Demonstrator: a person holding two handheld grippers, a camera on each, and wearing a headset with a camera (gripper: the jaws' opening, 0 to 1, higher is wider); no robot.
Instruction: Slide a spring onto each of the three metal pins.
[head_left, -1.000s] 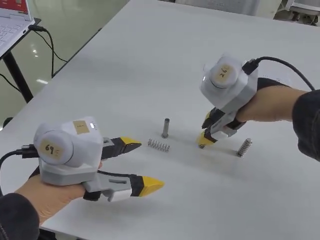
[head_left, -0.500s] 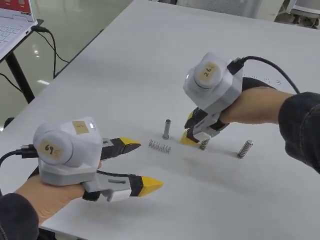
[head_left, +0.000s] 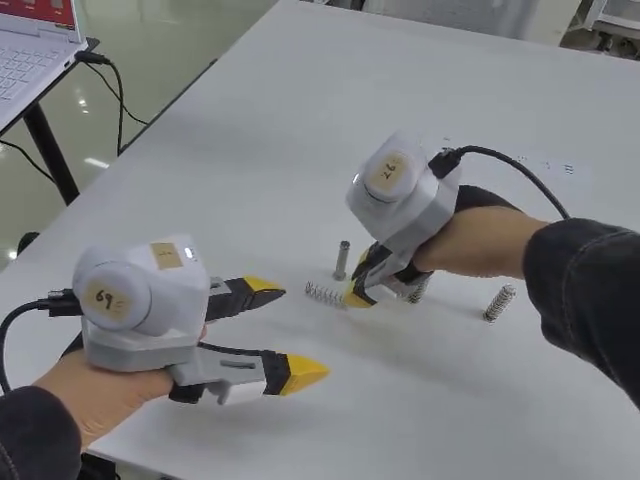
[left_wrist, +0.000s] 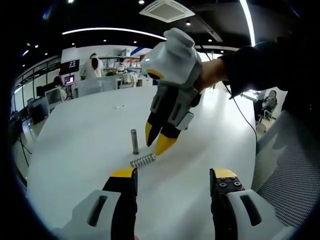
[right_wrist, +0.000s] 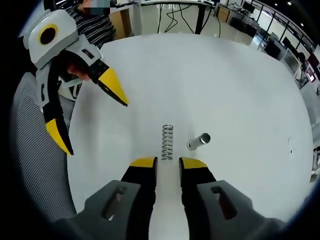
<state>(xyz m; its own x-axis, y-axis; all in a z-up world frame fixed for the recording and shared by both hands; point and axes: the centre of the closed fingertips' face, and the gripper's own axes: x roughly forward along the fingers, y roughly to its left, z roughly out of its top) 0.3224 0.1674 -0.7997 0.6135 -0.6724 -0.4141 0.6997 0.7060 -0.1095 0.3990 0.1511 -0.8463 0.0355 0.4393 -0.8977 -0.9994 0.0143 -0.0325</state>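
Since the earlier frames, the right gripper (head_left: 357, 292) has moved across the white worktop (head_left: 300, 130) toward the upright metal pin (head_left: 343, 260). It has left the second spring (head_left: 419, 289), which now is partly hidden behind it, on the far side from the pin. The gripper's tips now point down just in front of the pin, at one end of the loose spring (head_left: 322, 294). I cannot tell if they touch it.

This spring lies flat near the foot of the pin, on the side closer to the person. In the right gripper view it lies in line with the gap between the fingers. The fingers are only a little apart and nothing is between them.

A third spring (head_left: 497, 302) stands a little tilted, well apart from the pin, beyond the right gripper. Both other springs have kept their places.

The left gripper (head_left: 290, 332) has stayed low, near the person and well apart from the pin. Its fingers are spread wide and hold nothing.
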